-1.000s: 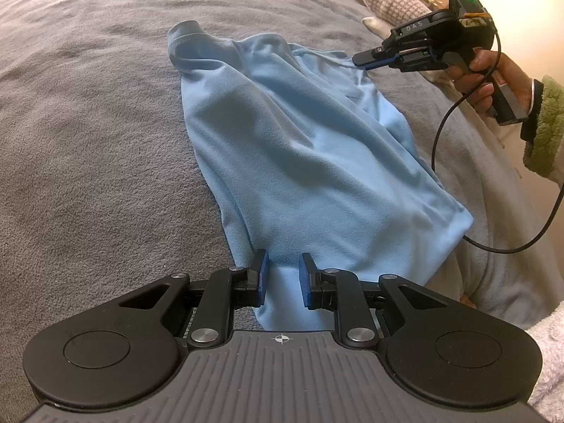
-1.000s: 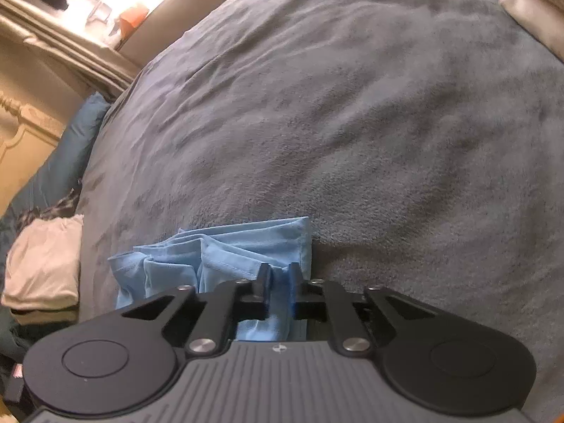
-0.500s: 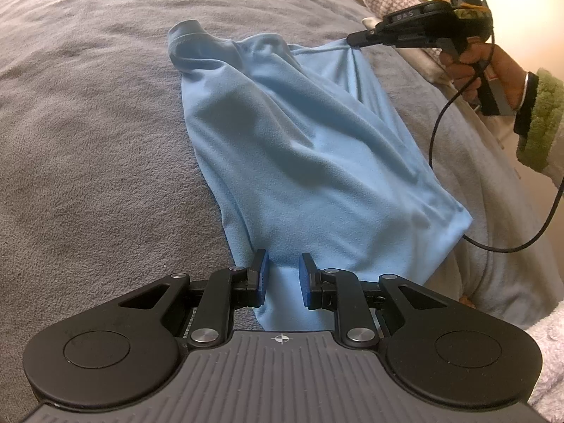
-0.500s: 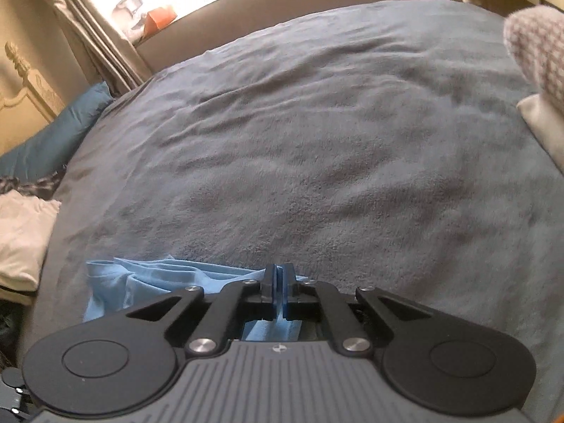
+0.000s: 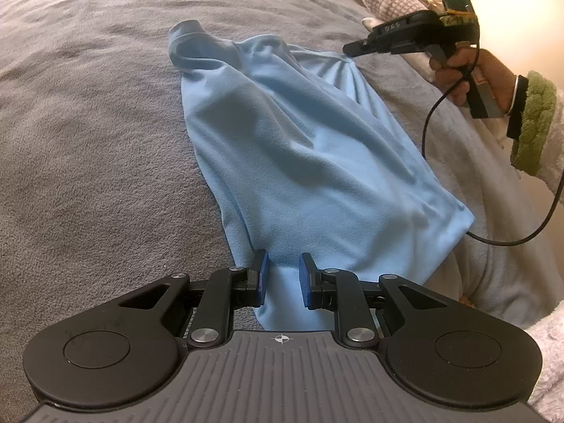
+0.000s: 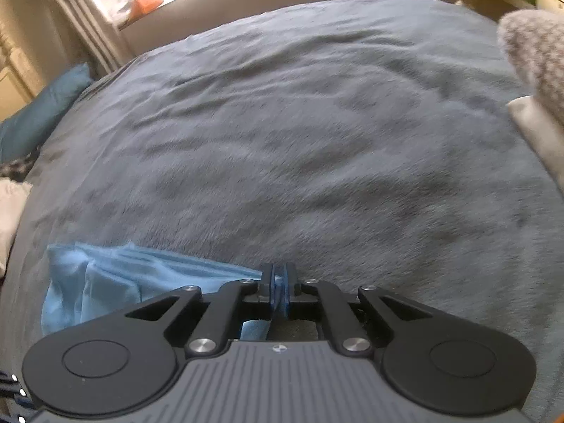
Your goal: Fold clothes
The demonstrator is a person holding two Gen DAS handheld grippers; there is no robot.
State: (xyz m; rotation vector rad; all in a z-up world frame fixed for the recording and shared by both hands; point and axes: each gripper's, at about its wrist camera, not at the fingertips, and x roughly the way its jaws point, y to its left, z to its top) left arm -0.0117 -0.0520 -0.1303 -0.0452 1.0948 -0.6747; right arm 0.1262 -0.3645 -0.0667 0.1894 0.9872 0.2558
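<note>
A light blue shirt (image 5: 299, 148) lies lengthwise on the grey blanket (image 5: 88, 123), collar at the far end. My left gripper (image 5: 283, 278) sits over its near hem. Its blue pads stand a finger's width apart, with flat cloth lying between them and no visible pinch. At the shirt's far right edge, my right gripper (image 5: 347, 51) is shut on a gathered bit of fabric, and pleats fan out from it. In the right wrist view the right gripper (image 6: 281, 282) has its pads pressed together on blue cloth, and the rest of the shirt (image 6: 105, 282) trails to the left.
A hand (image 5: 469, 70) with a green cuff holds the right gripper, and its black cable (image 5: 493, 239) loops down past the shirt. A grey knitted item (image 6: 535, 46) lies at the bed's right edge. A teal pillow (image 6: 42, 105) and pale clothes (image 6: 7, 211) are at the left.
The right gripper's jaws closed on the shirt's far edge. It rolled and lifted slightly, gathering the cloth into pleats. The left gripper has not moved.
</note>
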